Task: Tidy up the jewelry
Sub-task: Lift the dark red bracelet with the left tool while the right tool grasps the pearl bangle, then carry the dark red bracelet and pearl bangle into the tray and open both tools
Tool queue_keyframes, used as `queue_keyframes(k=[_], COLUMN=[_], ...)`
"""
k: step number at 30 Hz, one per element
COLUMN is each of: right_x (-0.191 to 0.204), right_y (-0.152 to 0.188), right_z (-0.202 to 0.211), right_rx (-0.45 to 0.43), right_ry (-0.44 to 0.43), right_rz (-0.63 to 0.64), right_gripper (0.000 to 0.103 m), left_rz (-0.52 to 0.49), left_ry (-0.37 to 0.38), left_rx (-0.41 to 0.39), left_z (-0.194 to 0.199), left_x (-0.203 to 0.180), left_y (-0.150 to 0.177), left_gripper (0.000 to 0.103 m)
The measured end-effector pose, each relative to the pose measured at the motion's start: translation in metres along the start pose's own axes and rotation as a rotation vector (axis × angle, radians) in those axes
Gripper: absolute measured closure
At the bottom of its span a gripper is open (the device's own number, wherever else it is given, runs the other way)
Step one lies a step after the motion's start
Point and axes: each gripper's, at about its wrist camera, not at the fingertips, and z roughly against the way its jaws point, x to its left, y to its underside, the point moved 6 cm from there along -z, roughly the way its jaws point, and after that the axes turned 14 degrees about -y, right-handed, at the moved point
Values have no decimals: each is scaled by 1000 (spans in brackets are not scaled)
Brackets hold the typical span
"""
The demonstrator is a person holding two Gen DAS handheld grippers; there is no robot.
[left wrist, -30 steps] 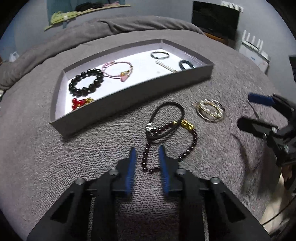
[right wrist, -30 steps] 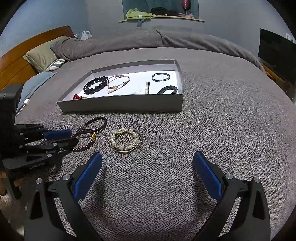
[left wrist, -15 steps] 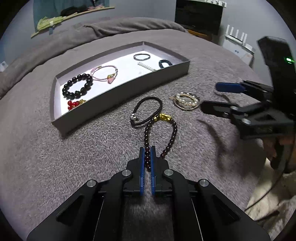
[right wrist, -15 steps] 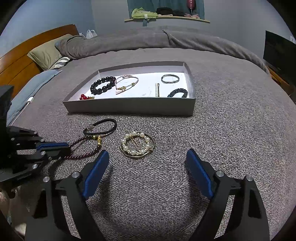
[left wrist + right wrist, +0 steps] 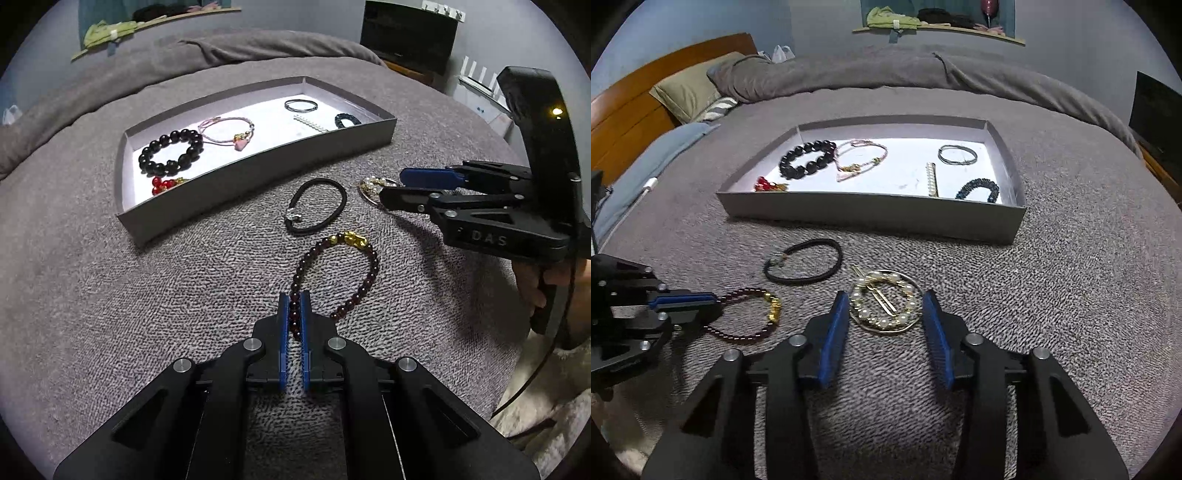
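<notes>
Both wrist cameras look low and close across the bed toward the gray tray [image 5: 258, 173] [image 5: 871, 214]; each view catches the other gripper.

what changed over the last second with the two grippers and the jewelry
The left hand-held gripper closed on the dark bead bracelet and dragged it clear of the black cord bracelet. The right hand-held gripper moved in and narrowed around the pearl ring, not yet gripping. The tray and its contents stayed put.
</notes>
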Motion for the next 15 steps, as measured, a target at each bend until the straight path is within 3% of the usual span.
queue_keyframes(k=[7,8,9,15], right_x=[2,3,4,7], right_y=[-2,-2,-3,-5], right_z=[5,5,6,5], right_rx=[-12,-9,-10,-8], right_ry=[-12,-30,-32,-14], right_rz=[13,11,12,30], right_gripper=[73,87,90,91], left_rz=[0,1,3,1], left_ry=[2,2,2,2], left_rx=[-1,-1,-1,-1], left_z=[0,0,0,0], left_x=[0,0,0,0], left_y=[0,0,0,1], left_gripper=[97,97,97,97])
